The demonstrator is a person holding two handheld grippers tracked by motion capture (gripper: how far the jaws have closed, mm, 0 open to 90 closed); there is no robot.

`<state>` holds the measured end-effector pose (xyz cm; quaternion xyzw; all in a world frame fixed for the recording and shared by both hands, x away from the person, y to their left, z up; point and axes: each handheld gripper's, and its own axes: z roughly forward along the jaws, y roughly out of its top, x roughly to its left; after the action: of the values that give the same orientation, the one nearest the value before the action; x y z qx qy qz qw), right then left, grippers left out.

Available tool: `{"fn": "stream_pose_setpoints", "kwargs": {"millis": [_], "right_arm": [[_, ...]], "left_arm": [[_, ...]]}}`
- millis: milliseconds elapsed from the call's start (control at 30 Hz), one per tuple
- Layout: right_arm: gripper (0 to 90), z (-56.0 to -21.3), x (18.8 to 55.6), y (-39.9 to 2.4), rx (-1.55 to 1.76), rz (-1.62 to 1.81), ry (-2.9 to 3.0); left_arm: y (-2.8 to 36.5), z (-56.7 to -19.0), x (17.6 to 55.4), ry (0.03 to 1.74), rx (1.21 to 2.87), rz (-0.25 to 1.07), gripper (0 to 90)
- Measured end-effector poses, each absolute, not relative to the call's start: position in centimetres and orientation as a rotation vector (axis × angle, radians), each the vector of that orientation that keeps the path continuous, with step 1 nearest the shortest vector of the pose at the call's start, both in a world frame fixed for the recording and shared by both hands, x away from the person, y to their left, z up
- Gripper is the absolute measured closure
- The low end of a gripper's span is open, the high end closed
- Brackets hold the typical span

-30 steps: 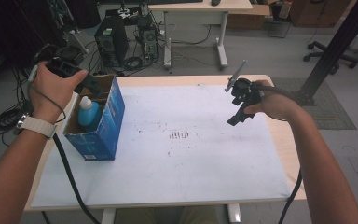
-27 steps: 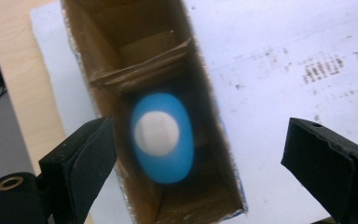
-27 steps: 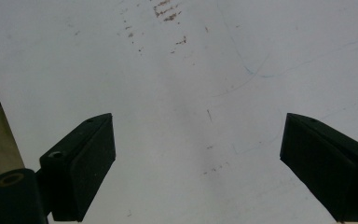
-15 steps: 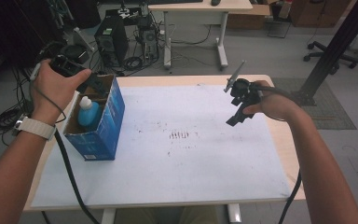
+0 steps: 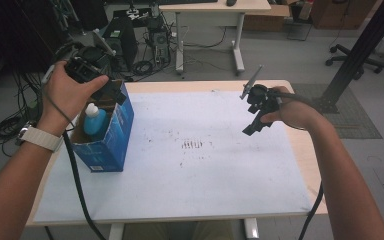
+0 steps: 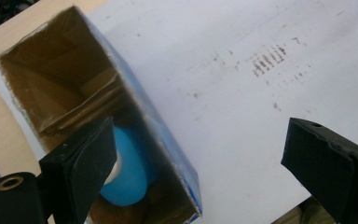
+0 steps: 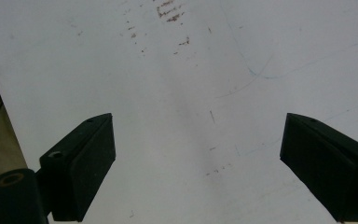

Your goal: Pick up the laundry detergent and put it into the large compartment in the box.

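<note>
Left tongs (image 6: 196, 154) lifted off box (image 5: 111, 131), open, empty.

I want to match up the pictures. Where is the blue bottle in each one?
High view: the blue bottle stands inside the blue cardboard box at the table's left, below the left hand.
Left gripper view: bottom left, down in the box, partly behind one jaw.
Right gripper view: not in it.
Shared landmark: the patch of dark marks on the white sheet.
</note>
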<state>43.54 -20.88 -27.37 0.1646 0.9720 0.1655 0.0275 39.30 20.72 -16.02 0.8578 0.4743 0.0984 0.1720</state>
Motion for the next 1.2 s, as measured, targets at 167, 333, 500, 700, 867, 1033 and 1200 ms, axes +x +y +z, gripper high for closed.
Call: {"fn": "stream_pose_setpoints", "kwargs": {"millis": [167,333,500,700,867,1033,1200], "right_arm": [[10.3,-27.2,43.5,-21.0,0.512,0.515,2.995],[10.3,-27.2,43.3,-21.0,0.516,0.51,2.997],[10.3,-27.2,43.2,-20.9,0.517,0.506,2.998],[10.3,-27.3,43.1,-20.7,0.513,0.506,3.001],[10.3,-27.2,43.0,-20.5,0.516,0.496,3.006],[10.3,-27.0,42.8,-20.4,0.522,0.496,3.004],[10.3,-26.9,42.7,-20.3,0.516,0.507,2.998]], "left_arm": [[20.1,-15.9,39.1,1.293,2.45,0.271,10.0],[19.5,-15.9,38.9,1.237,2.47,0.27,9.9],[18.8,-15.9,38.5,1.19,2.486,0.27,9.9],[18.2,-16.0,38.1,1.133,2.503,0.258,9.7],[17.8,-16.1,37.9,1.092,2.517,0.255,9.7],[17.5,-16.0,37.8,1.052,2.531,0.253,9.7],[17.2,-16.0,37.6,0.999,2.543,0.247,9.2]]}}
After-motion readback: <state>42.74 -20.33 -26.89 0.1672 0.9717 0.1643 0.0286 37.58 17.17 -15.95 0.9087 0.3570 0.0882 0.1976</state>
